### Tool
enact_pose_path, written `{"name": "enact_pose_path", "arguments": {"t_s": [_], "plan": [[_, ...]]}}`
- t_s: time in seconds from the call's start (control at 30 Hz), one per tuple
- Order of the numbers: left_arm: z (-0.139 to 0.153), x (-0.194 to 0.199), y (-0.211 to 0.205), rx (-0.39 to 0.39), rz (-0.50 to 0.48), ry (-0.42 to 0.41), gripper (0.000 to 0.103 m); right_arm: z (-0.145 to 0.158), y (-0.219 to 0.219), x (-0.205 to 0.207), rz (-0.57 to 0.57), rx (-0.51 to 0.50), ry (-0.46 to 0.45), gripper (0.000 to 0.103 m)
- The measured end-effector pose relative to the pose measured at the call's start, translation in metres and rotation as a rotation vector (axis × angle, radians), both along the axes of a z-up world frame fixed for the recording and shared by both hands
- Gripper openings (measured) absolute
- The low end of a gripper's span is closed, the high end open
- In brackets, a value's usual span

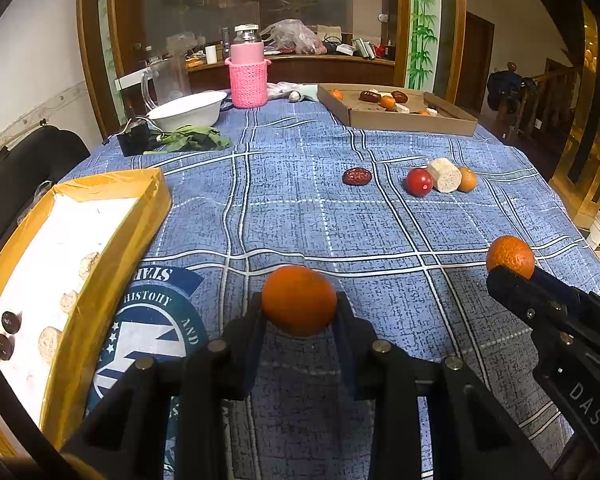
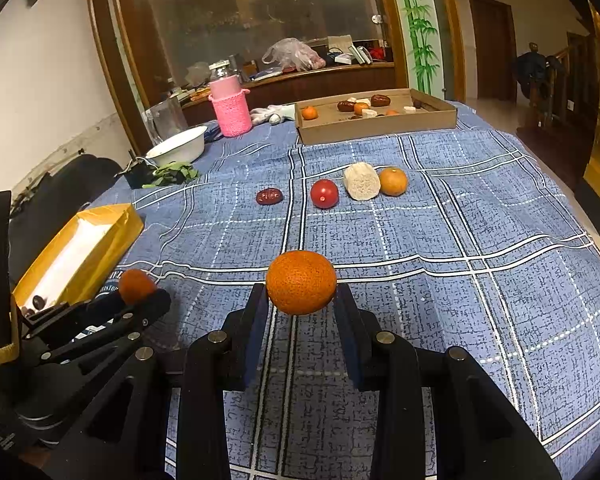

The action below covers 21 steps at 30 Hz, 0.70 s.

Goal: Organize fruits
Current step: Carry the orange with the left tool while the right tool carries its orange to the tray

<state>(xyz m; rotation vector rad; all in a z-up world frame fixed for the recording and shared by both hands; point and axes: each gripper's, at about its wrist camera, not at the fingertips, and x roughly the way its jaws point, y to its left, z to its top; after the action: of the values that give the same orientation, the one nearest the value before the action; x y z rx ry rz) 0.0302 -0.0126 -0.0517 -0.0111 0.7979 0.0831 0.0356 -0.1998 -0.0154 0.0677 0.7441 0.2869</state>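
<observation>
The left tool point(image 1: 299, 310) is pinching an orange point(image 1: 299, 300) between its two fingers, holding it just above the blue checked cloth point(image 1: 292, 208) covering the bench. The right tool point(image 2: 301, 300) is gripping a second orange point(image 2: 301, 282) the same way, off to the side. A yellow box point(image 1: 112, 240) is sitting near the left tool with a few dark fruits inside. Farther across the cloth, a red date point(image 2: 269, 196), a tomato point(image 2: 324, 193), a pale chunk point(image 2: 361, 181) and a small orange point(image 2: 393, 181) are lying in a row, the last three nearly touching. A cardboard tray point(image 2: 380, 126) of mixed fruit is resting at the far edge.
</observation>
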Motion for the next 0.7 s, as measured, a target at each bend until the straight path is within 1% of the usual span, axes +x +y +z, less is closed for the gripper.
{"name": "enact_pose_path", "arguments": {"t_s": [0.3, 0.7], "plan": [[-0.0002, -0.0002, 0.0003, 0.001, 0.002, -0.001, 0.035, 0.0002, 0.0009, -0.0001, 0.0, -0.001, -0.01, 0.033], [0.0035, -0.0027, 0.0007, 0.0, 0.012, -0.024, 0.035, 0.0021, 0.003, -0.0025, 0.001, -0.021, -0.025, 0.033]]}}
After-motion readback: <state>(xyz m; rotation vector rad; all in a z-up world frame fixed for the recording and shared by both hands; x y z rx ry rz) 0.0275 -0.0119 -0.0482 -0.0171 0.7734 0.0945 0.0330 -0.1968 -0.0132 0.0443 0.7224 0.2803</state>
